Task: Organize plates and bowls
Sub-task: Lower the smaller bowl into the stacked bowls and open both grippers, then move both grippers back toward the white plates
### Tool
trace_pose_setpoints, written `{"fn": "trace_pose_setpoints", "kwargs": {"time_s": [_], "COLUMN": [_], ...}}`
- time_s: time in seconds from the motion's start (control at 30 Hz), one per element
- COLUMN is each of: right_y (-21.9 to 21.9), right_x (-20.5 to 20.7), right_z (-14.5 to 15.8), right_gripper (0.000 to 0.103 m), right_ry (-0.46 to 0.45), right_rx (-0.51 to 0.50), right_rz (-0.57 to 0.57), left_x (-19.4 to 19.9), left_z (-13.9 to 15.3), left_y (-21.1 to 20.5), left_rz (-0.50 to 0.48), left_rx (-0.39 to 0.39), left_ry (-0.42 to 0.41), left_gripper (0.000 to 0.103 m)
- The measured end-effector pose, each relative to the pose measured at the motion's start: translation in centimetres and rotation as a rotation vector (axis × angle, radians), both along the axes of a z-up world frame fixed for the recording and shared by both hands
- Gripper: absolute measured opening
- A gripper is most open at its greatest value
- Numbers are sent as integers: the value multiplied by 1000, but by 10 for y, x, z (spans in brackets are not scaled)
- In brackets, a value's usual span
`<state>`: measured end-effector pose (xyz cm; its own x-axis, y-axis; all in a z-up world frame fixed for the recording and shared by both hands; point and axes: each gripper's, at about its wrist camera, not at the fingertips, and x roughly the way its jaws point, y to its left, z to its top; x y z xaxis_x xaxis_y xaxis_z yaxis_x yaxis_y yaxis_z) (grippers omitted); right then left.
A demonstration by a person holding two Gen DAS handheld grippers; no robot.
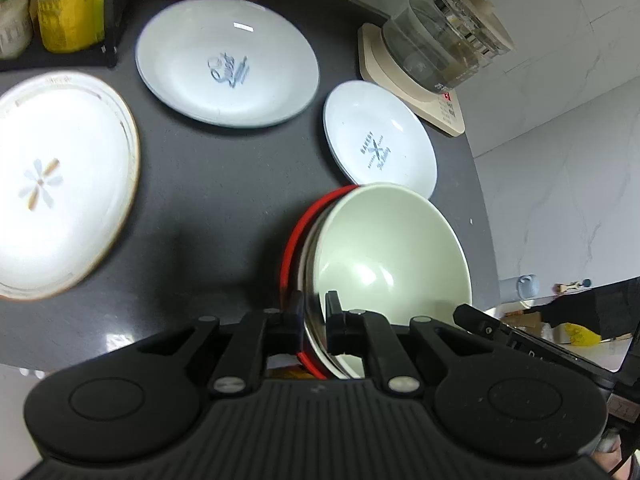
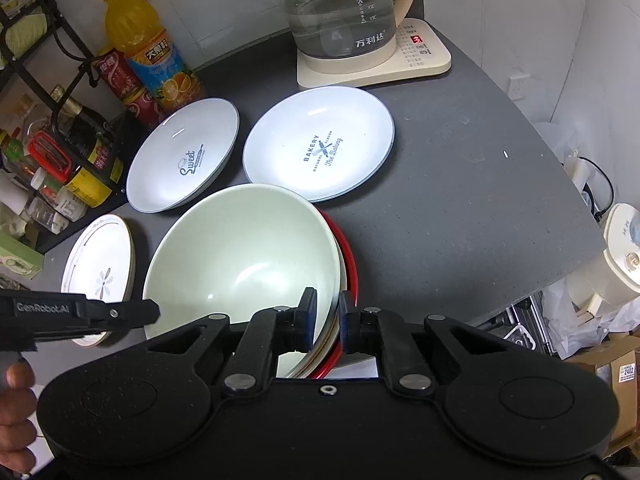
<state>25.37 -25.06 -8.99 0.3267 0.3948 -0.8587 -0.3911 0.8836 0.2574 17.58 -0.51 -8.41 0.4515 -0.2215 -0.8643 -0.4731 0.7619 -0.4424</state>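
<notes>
A pale green bowl (image 1: 392, 248) (image 2: 240, 256) sits nested in a steel-rimmed bowl and a red bowl (image 1: 291, 240) (image 2: 351, 264), stacked on the dark counter. My left gripper (image 1: 314, 306) is shut on the stack's rims from one side. On the opposite side my right gripper (image 2: 328, 312) is clamped over the rims too. Three plates lie flat beyond: a "Sweet" plate (image 1: 228, 64) (image 2: 184, 156), a "Bakery" plate (image 1: 380, 140) (image 2: 320, 144) and a flower-patterned plate (image 1: 60, 184) (image 2: 100, 264).
A glass kettle (image 2: 340, 12) (image 1: 444, 40) on a cream base stands at the back of the counter. Drink bottles (image 2: 148, 52) and a black wire rack (image 2: 52, 92) of condiments line the left. The counter edge (image 2: 560, 272) drops off on the right. A hand (image 2: 16, 412) holds the left tool.
</notes>
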Motion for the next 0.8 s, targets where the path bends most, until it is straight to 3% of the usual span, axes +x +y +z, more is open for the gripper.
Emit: {"fn": "trace_pose_setpoints", "kwargs": {"time_s": [0.23, 0.4, 0.47, 0.7, 0.8], "right_y": [-2, 5, 10, 32, 43], "right_x": [-2, -7, -10, -24, -32], "right_z": [14, 26, 29, 36, 39], "right_gripper": [21, 33, 42, 59, 72], "right_ry": [3, -12, -10, -29, -51], "right_rx": [35, 63, 73, 91, 88], "right_rz": [4, 39, 54, 115, 141], "left_x": [-9, -20, -26, -51, -64], "left_z": [14, 20, 23, 27, 30], "left_y": [6, 10, 11, 19, 25], "left_rz": [4, 21, 31, 62, 83], "left_rx": [29, 59, 74, 102, 112], "left_ry": [-5, -1, -6, -2, -5], "left_gripper": [14, 36, 45, 53, 54]}}
